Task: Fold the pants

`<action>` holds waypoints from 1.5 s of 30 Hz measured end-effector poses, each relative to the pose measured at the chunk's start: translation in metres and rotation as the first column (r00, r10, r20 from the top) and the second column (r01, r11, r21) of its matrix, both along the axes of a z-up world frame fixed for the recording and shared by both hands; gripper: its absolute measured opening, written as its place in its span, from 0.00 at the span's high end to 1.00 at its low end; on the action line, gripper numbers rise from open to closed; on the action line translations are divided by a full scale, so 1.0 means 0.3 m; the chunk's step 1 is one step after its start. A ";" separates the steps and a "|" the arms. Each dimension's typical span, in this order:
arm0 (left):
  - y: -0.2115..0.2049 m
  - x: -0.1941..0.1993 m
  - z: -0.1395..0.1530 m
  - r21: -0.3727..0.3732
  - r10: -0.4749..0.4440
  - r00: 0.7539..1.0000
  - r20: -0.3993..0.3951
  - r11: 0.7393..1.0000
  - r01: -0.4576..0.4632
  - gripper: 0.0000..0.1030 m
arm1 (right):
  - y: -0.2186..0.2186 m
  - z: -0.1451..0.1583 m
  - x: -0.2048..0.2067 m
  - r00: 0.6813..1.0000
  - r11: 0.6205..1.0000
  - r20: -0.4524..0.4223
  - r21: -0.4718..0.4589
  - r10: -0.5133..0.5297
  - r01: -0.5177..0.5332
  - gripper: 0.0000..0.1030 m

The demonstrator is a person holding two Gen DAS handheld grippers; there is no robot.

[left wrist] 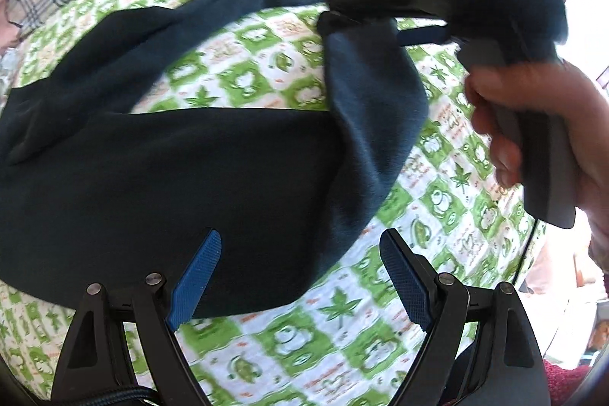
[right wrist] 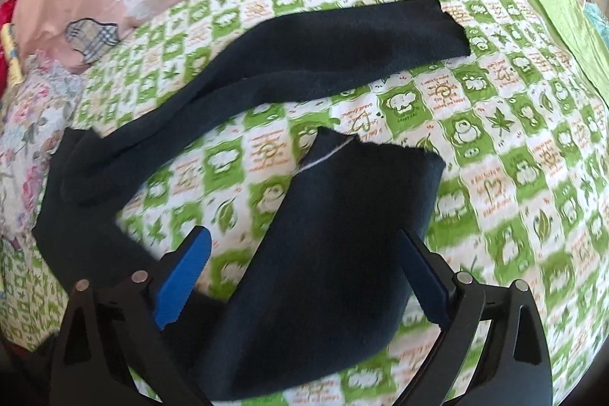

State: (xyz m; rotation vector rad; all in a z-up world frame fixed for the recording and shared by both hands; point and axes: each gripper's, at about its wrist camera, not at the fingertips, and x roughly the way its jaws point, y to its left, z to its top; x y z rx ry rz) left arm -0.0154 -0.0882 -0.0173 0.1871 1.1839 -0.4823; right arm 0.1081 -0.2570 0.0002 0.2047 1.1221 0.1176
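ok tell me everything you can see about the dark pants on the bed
The pants are dark navy, soft and fleece-like. They lie spread on the green-and-white patterned sheet, not yet folded. One leg curves away flat across the sheet; the other runs up between the fingers of the open right gripper, its cuff showing a loose pale thread. The open left gripper hovers at the edge of the broad upper part.

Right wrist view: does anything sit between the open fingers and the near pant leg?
Nothing visible does. The near pant leg already runs up between the right gripper fingers, with only the green checked blanket around it.
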 end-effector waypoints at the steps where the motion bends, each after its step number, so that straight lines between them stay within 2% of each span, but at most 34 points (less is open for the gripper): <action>1: -0.012 0.003 -0.006 -0.002 -0.008 1.000 -0.004 1.000 0.008 0.16 | -0.001 -0.010 0.016 1.000 1.000 -0.012 -0.001 -0.002 0.002 0.08; 6: -0.057 0.026 -0.034 -0.003 -0.034 0.999 -0.027 0.999 0.034 0.16 | 0.013 -0.084 0.100 0.995 1.000 -0.101 -0.026 0.003 -0.006 0.19; 7: -0.063 0.032 -0.045 0.002 -0.035 0.999 -0.033 0.999 0.035 0.18 | 0.018 -0.102 0.112 0.992 0.999 -0.122 -0.038 0.009 -0.013 0.20; 8: -0.069 0.035 -0.053 0.005 -0.038 0.998 -0.040 0.999 0.038 0.24 | 0.021 -0.117 0.123 0.991 0.999 -0.136 -0.052 0.010 -0.017 0.25; 9: -0.073 0.039 -0.062 0.007 -0.043 0.998 -0.050 0.999 0.043 0.28 | 0.019 -0.122 0.126 0.991 0.998 -0.136 -0.061 0.007 -0.015 0.34; 10: -0.077 0.042 -0.071 0.005 -0.051 0.997 -0.060 0.999 0.051 0.38 | 0.012 -0.121 0.125 0.992 0.998 -0.129 -0.066 0.001 -0.009 0.40; 11: -0.079 0.044 -0.076 0.003 -0.057 0.997 -0.059 0.998 0.057 0.46 | 0.002 -0.119 0.123 0.993 0.998 -0.122 -0.061 -0.002 -0.005 0.53; 12: -0.082 0.045 -0.078 -0.003 -0.068 0.996 -0.058 0.998 0.068 0.50 | -0.013 -0.117 0.118 0.993 0.999 -0.118 -0.042 -0.004 -0.001 0.66; 13: -0.086 0.046 -0.080 -0.006 -0.078 0.995 -0.054 0.997 0.078 0.63 | -0.031 -0.112 0.110 0.993 1.000 -0.119 -0.018 -0.004 0.002 0.73; 14: -0.090 0.045 -0.078 -0.007 -0.091 0.995 -0.050 0.996 0.091 0.75 | -0.042 -0.108 0.102 0.993 1.000 -0.115 -0.004 -0.006 0.006 0.89; 15: -0.095 0.045 -0.075 -0.010 -0.101 0.994 -0.050 0.995 0.101 0.79 | -0.055 -0.099 0.089 0.994 1.000 -0.106 0.014 -0.010 0.012 0.94; 16: -0.100 0.045 -0.070 -0.012 -0.111 0.993 -0.046 0.994 0.110 0.84 | -0.072 -0.083 0.078 0.995 1.000 -0.093 0.024 -0.017 0.019 0.94; 18: -0.115 0.043 -0.047 -0.009 -0.121 0.993 -0.014 0.993 0.121 0.87 | -0.106 -0.037 0.046 0.998 0.997 -0.059 0.061 -0.038 0.042 0.94; 21: -0.125 0.037 0.015 -0.003 -0.123 0.991 0.050 0.992 0.123 0.89 | -0.189 0.054 -0.018 0.996 0.979 0.011 0.182 -0.092 0.089 0.94; 23: -0.128 0.047 0.056 -0.007 -0.109 0.991 0.084 0.994 0.110 0.93 | -0.256 0.134 -0.074 0.986 0.950 0.070 0.288 -0.150 0.124 0.94; 25: -0.138 0.058 0.102 -0.009 -0.097 0.988 0.119 0.995 0.099 0.93 | -0.351 0.198 -0.127 0.967 0.914 0.115 0.370 -0.226 0.169 0.94; 29: -0.181 0.021 0.155 0.004 -0.128 0.977 0.168 0.992 0.129 0.92 | -0.480 0.230 -0.273 0.929 0.855 0.127 0.450 -0.346 0.257 0.94; 33: -0.245 -0.033 0.127 0.066 -0.202 0.965 0.170 0.979 0.193 0.92 | -0.547 0.173 -0.430 0.910 0.852 0.105 0.409 -0.401 0.328 0.94; 38: -0.284 -0.099 0.016 0.139 -0.248 0.960 0.128 0.963 0.230 0.90 | -0.585 0.032 -0.556 0.893 0.842 0.051 0.362 -0.446 0.400 0.94; 43: -0.292 -0.111 -0.040 0.155 -0.250 0.964 0.092 0.960 0.235 0.89 | -0.583 -0.014 -0.593 0.899 0.865 0.048 0.299 -0.436 0.403 0.94; 45: -0.290 -0.112 -0.037 0.142 -0.254 0.964 0.079 0.960 0.241 0.82 | -0.591 -0.022 -0.598 0.898 0.873 0.028 0.253 -0.438 0.418 0.93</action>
